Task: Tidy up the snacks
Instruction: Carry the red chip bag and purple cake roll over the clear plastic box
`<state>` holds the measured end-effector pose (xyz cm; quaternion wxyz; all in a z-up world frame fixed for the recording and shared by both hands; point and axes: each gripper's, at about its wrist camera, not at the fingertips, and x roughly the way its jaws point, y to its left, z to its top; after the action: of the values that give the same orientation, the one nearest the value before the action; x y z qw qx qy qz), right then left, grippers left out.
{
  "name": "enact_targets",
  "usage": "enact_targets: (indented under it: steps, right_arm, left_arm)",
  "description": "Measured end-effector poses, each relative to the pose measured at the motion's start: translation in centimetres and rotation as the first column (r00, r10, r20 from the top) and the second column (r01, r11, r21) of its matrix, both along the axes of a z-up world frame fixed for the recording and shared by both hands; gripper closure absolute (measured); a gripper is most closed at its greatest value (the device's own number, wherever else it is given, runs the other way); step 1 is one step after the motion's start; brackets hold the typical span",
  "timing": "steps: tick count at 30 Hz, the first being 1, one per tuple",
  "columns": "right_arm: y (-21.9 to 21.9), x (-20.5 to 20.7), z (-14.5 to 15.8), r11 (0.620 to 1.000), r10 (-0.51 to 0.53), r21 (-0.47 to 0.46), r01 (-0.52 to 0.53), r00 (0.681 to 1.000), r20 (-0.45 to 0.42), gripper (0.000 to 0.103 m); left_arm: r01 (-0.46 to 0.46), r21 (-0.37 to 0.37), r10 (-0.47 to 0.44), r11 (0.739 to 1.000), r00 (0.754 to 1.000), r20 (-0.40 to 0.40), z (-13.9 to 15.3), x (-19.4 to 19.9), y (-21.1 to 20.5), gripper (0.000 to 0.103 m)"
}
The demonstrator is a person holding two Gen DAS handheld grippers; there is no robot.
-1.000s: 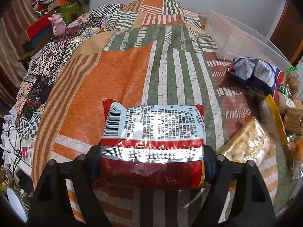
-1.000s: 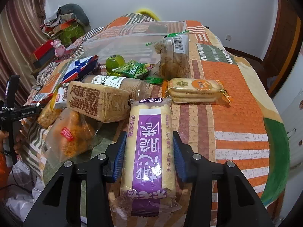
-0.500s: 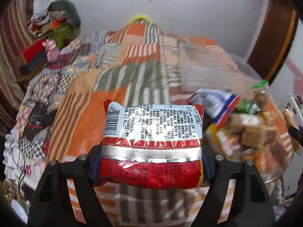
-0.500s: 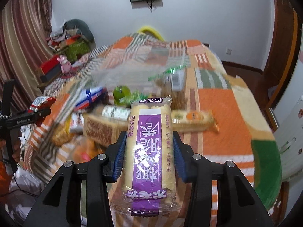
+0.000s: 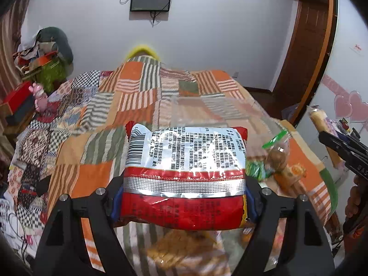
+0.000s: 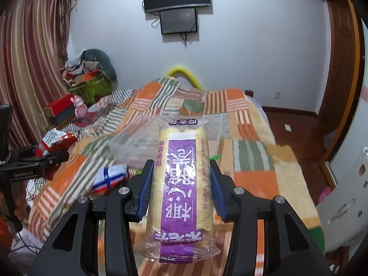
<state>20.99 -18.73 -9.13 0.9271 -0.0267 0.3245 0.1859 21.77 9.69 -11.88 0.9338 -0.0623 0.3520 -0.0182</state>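
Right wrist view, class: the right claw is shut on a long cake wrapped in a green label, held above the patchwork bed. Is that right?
Not quite. In the right wrist view the right claw is shut on the long cake above the patchwork bed, but its label is purple, not green.

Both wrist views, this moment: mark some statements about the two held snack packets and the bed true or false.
1. The left hand-held gripper clamps a red and silver foil snack bag. True.
2. The right hand-held gripper is empty. False: it grips a clear-wrapped yellow cake roll with a purple label.
3. The cake roll lies on the patchwork bedspread. False: it is held above it.
4. A clear plastic bin sits on the bed. True.
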Motion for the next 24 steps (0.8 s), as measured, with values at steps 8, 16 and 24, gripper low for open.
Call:
enact_targets:
  steps: [8, 16, 24]
  right_arm:
    - [1.5, 3.3, 0.5, 1.000, -0.005, 0.006, 0.005, 0.999, 0.038, 0.061]
    - [2.9, 6.7, -0.4, 1.000, 0.001, -0.018, -0.001, 0.999, 0.033, 0.061]
    - [3.5, 10.2, -1.8, 0.998, 0.011, -0.059, -0.012, 1.000, -0.025, 0.061]
  left_arm:
    - [0.020, 0.007, -0.021, 1.000, 0.999, 0.038, 1.4, 4.0, -1.3, 0.024]
    - [0.022, 0.002, -0.022, 1.000, 1.000, 0.015, 0.7, 9.1, -2.2, 0.024]
    - [0.016, -0.005, -0.017, 1.000, 0.998, -0.059, -1.6, 14.3, -2.5, 0.024]
